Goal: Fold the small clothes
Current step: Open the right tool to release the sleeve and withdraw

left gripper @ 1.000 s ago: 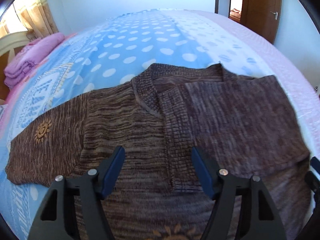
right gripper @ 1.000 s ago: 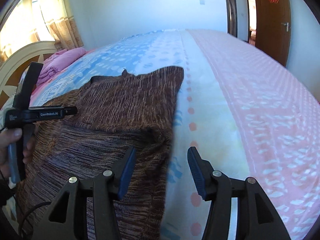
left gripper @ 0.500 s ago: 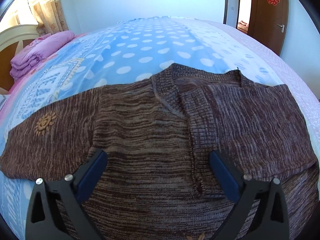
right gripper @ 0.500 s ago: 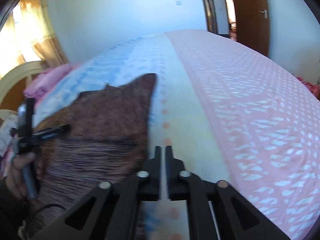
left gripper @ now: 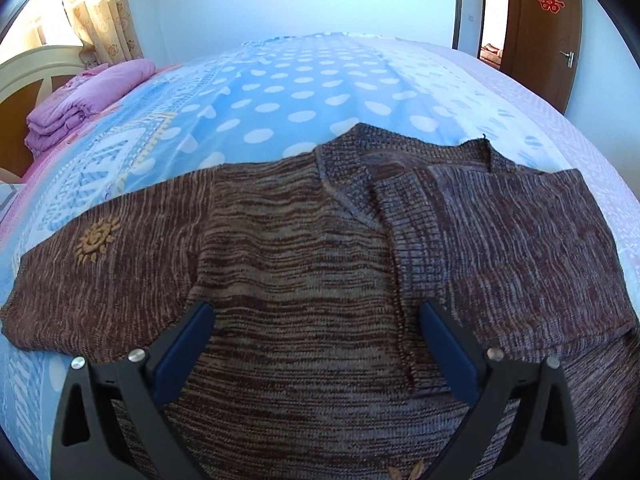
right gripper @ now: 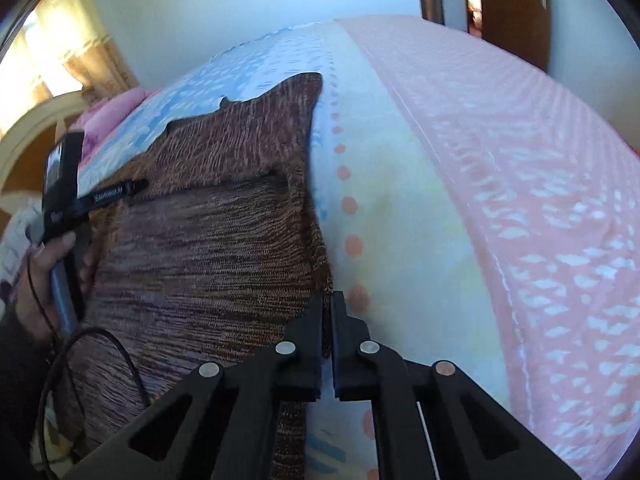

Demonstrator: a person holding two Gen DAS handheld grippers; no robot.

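A brown knitted sweater (left gripper: pixel 304 248) lies flat on the bed, its left sleeve with an orange sun motif (left gripper: pixel 96 240) stretched out, its right sleeve folded across the chest. My left gripper (left gripper: pixel 316 320) is open wide and hovers over the sweater's lower front. In the right wrist view the sweater (right gripper: pixel 208 240) fills the left half. My right gripper (right gripper: pixel 327 300) is shut at the sweater's right side edge; whether cloth sits between the fingers I cannot tell. The left gripper (right gripper: pixel 68 184) shows there in a hand.
The bed has a blue polka-dot cover (left gripper: pixel 304 92) and a pink part (right gripper: pixel 500 168) on the right. A folded pink quilt (left gripper: pixel 84 100) lies by the headboard at far left. A brown door (left gripper: pixel 544 32) stands at the back right.
My left gripper opened wide and pulled back a little. My right gripper closed and moved back to the sweater's right side edge.
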